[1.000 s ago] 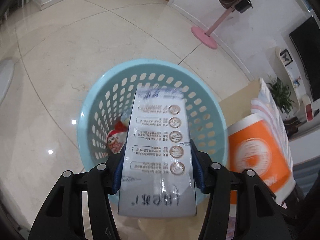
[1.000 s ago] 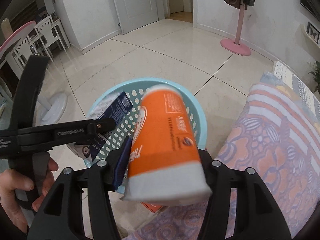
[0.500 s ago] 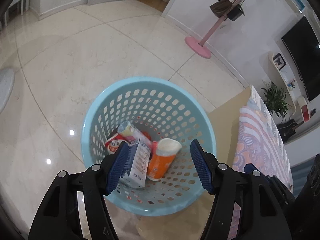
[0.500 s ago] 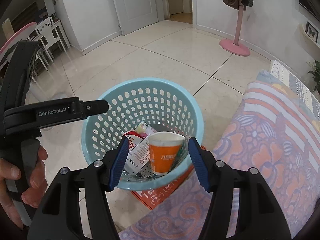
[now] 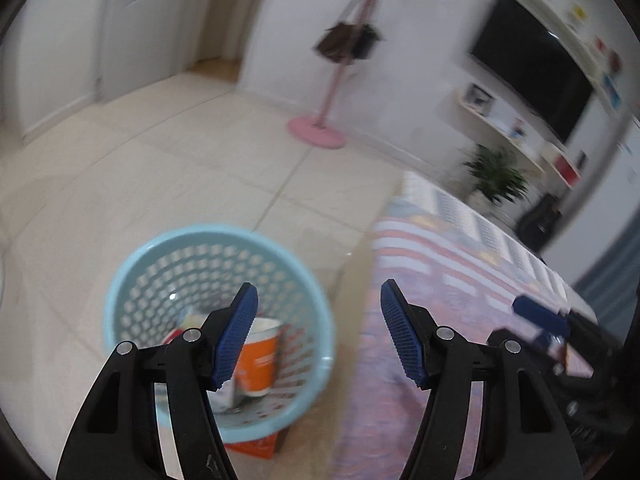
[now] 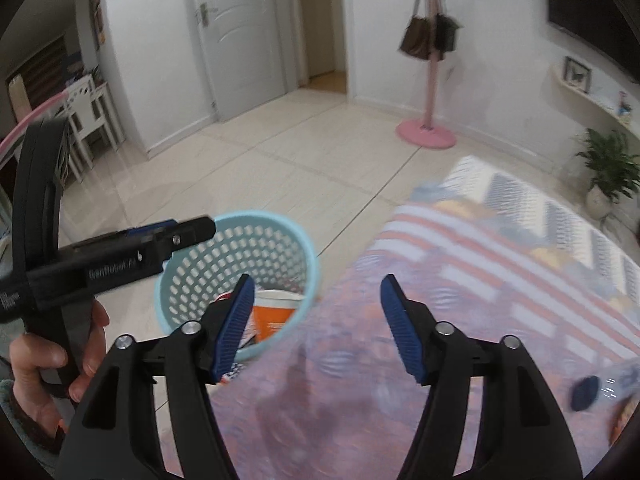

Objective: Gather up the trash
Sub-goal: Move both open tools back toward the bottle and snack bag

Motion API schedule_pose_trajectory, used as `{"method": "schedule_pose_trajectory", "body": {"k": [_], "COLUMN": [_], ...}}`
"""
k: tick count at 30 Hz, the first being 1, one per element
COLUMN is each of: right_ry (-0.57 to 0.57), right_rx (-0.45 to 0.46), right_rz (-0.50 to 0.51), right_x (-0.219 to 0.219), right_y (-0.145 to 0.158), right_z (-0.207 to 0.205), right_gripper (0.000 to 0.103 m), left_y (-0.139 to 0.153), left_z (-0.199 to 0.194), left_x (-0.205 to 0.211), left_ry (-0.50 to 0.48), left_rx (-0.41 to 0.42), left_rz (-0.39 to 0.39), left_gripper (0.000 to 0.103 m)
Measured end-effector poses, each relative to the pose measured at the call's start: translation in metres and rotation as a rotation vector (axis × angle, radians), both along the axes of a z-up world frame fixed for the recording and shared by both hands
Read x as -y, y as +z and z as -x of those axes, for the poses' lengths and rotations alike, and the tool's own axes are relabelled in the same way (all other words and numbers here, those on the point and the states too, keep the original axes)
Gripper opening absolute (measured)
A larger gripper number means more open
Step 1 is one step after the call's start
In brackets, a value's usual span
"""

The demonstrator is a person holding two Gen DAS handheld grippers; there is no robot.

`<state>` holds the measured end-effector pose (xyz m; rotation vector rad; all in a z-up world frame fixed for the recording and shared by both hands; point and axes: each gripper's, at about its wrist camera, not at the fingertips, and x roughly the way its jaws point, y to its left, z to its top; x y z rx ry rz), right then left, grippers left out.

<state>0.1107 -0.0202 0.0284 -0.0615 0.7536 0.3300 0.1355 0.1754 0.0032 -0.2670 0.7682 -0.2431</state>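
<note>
- At the far left of the right wrist view, a person's hand (image 6: 52, 364) grips the black handle of the left gripper (image 5: 318, 334); seen side-on there, its tip reaches over the near rim of the basket.
- In its own camera the left gripper's 2 blue pads (image 5: 236, 336) stand spread apart with nothing between them; they touch nothing.
- The light blue basket (image 6: 180, 272) stands on the pale tiled floor (image 6: 280, 168), just left of the striped cover; its wall is pierced with rows of holes.
- Inside the basket lies the collected trash: an orange cup (image 5: 258, 356) with a white rim, upright or nearly so, and beside it a white carton (image 5: 224, 394), partly hidden behind the left pad. Something red and white shows further left, too blurred to name.
- An orange-red flat item (image 5: 256, 446) pokes out from under the basket's near edge.
- The right gripper (image 6: 316, 328) has its jaws opening, empty, held over the edge between basket and cover.
- The striped, patterned cover (image 6: 500, 264) fills the right half of both views; a dark blue object (image 6: 585, 392) lies on it near the right edge, blurred.
- Beyond, a pink coat stand (image 6: 428, 80) carries dark bags, and a potted plant (image 6: 608, 168) sits by the wall.
</note>
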Motion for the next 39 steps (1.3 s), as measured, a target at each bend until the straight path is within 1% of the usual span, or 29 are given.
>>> {"method": "schedule_pose_trajectory", "body": {"k": [4, 7, 10, 12, 15, 16, 17, 18, 19, 21, 22, 25, 28, 30, 32, 35, 37, 39], "right_ry": [-0.088, -0.166, -0.259, -0.322, -0.440, -0.474, -0.520, -0.560, -0.622, -0.678, -0.716, -0.792, -0.842, -0.865, -0.876, -0.884, -0.887, -0.889], "right_rx": [0.049, 0.068, 0.083, 0.091, 0.104, 0.109, 0.119, 0.127, 0.135, 0.133, 0.134, 0.119, 0.089, 0.072, 0.060, 0.053, 0.047, 0.036], "right_rz": [-0.022, -0.038, -0.052, -0.052, -0.036, -0.030, -0.022, -0.010, 0.009, 0.011, 0.015, 0.018, -0.007, -0.019, -0.040, -0.059, -0.070, -0.086], "right_x": [0.053, 0.098, 0.145, 0.174, 0.226, 0.241, 0.257, 0.269, 0.286, 0.310, 0.326, 0.360, 0.388, 0.405, 0.414, 0.422, 0.426, 0.429], "right_y": [0.017, 0.023, 0.024, 0.024, 0.023, 0.023, 0.022, 0.020, 0.018, 0.010, 0.004, -0.013, -0.032, -0.043, -0.050, -0.057, -0.060, -0.062], "right_z": [0.021, 0.036, 0.055, 0.065, 0.081, 0.084, 0.088, 0.090, 0.094, 0.097, 0.101, 0.108, 0.112, 0.114, 0.114, 0.115, 0.116, 0.116], "right_gripper": [0.068, 0.068, 0.068, 0.068, 0.069, 0.069, 0.069, 0.069, 0.068, 0.068, 0.068, 0.068, 0.068, 0.068, 0.068, 0.068, 0.068, 0.068], "left_y": [0.007, 0.002, -0.001, 0.000, 0.000, 0.001, 0.000, -0.002, -0.005, -0.012, -0.014, -0.021, -0.026, -0.031, -0.037, -0.044, -0.052, -0.058], "left_z": [0.013, 0.021, 0.030, 0.035, 0.038, 0.039, 0.038, 0.037, 0.033, 0.023, 0.023, 0.020, 0.017, 0.011, 0.005, 0.001, -0.001, 0.002], "left_x": [0.049, 0.081, 0.116, 0.143, 0.176, 0.191, 0.208, 0.219, 0.238, 0.275, 0.289, 0.338, 0.384, 0.405, 0.427, 0.450, 0.465, 0.476], "left_ry": [-0.126, -0.217, -0.313, -0.381, -0.463, -0.497, -0.527, -0.549, -0.584, -0.636, -0.654, -0.716, -0.780, -0.805, -0.829, -0.875, -0.924, -0.942], "left_rx": [0.046, 0.037, 0.031, 0.036, 0.035, 0.034, 0.029, 0.022, 0.000, -0.045, -0.051, -0.045, -0.034, -0.040, -0.041, -0.049, -0.075, -0.080], "left_rz": [0.007, 0.034, 0.038, 0.028, 0.043, 0.043, 0.038, 0.036, 0.040, 0.046, 0.040, -0.022, -0.086, -0.105, -0.147, -0.206, -0.244, -0.291], "left_gripper": [0.069, 0.069, 0.069, 0.069, 0.069, 0.071, 0.074, 0.075, 0.075, 0.075, 0.075, 0.075, 0.075, 0.076, 0.078, 0.079, 0.080, 0.080]}}
